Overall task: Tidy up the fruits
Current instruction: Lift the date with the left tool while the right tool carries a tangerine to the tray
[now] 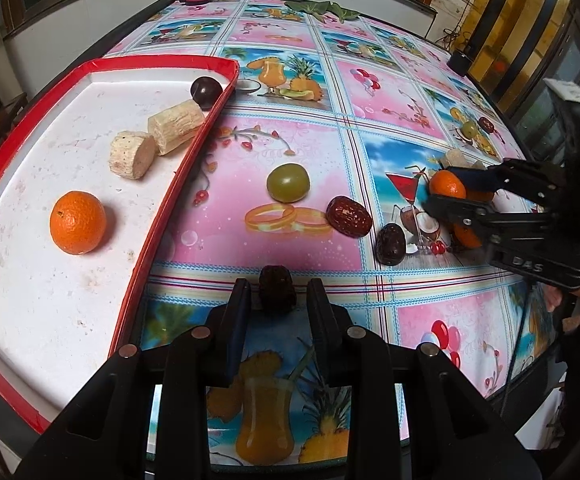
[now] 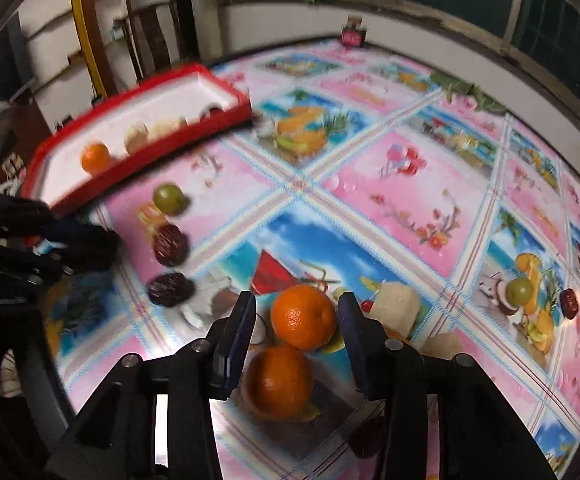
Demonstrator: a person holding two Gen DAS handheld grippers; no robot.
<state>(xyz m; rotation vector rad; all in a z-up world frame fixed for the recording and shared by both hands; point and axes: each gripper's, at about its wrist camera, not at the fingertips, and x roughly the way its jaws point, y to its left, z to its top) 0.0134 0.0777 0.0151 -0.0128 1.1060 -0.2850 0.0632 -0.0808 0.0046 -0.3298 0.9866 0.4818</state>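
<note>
The bench (image 1: 370, 92), under a fruit-print cloth, has most of its far and right stretches bare. The red tray (image 1: 218, 120) sits on its left side, with its long right rim running from near to far. The white floor at the tray's near end is open.

The right tool (image 2: 298, 300) points steeply down with its fingers apart. An orange (image 2: 304, 316) sits between them with a gap on each side, and a second orange (image 2: 280, 382) lies just nearer, beneath the tool. Only the right wrist view shows that second orange whole, and also a pale cane chunk (image 2: 396, 306) just right of the fingers.

The left tool (image 1: 277, 284) stands narrowly apart over a dark date (image 1: 276, 292). The date's long axis runs near to far, and I see no pad pressing on it.

The left wrist view shows the tray's load sharply:
- a third orange (image 1: 78, 222) at the near end
- two sugarcane pieces (image 1: 132, 154) lying end to end, angled toward the far right
- a dark round fruit (image 1: 206, 90) in the far corner

On the bench between the tray and the right tool lie a green round fruit (image 1: 288, 182), a red date (image 1: 348, 216) lying on a slant, and a darker date (image 1: 390, 244), each apart from the others.
</note>
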